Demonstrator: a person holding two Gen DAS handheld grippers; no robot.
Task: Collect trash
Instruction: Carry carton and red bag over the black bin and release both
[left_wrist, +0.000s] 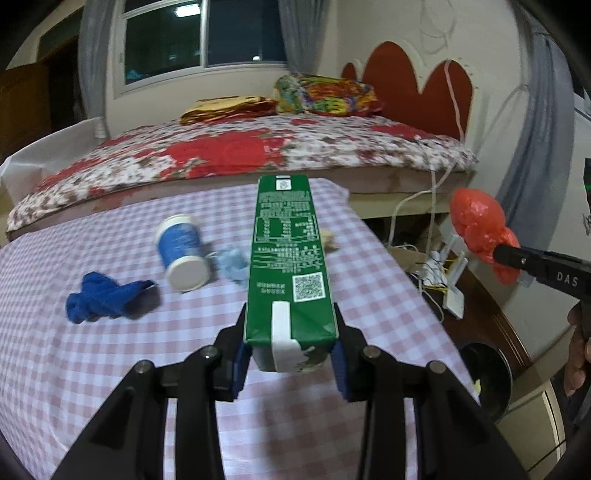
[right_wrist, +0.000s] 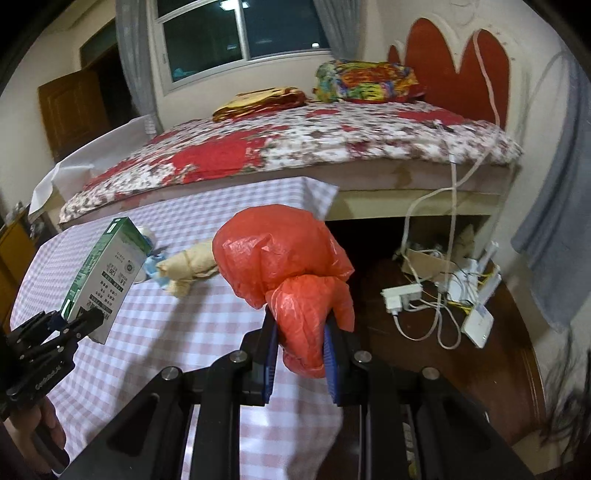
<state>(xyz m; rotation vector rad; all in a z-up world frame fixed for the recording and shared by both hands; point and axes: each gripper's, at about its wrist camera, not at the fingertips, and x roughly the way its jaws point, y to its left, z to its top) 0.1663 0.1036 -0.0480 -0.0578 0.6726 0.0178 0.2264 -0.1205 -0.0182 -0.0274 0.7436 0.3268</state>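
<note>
A pink-checked tablecloth covered the table beside a floral-quilted bed. The left gripper pinched a green drink carton above the cloth; the right gripper pinched a crumpled red plastic bag. Only the left view showed the blue rag and the toppled blue-and-white bottle. The right view showed a router on the floor.

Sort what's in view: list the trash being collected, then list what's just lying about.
Job:
green carton, gripped by the left claw
red plastic bag, gripped by the right claw
blue cloth
white bottle
beige wad

Lying about:
bed
cables
pillow
</note>
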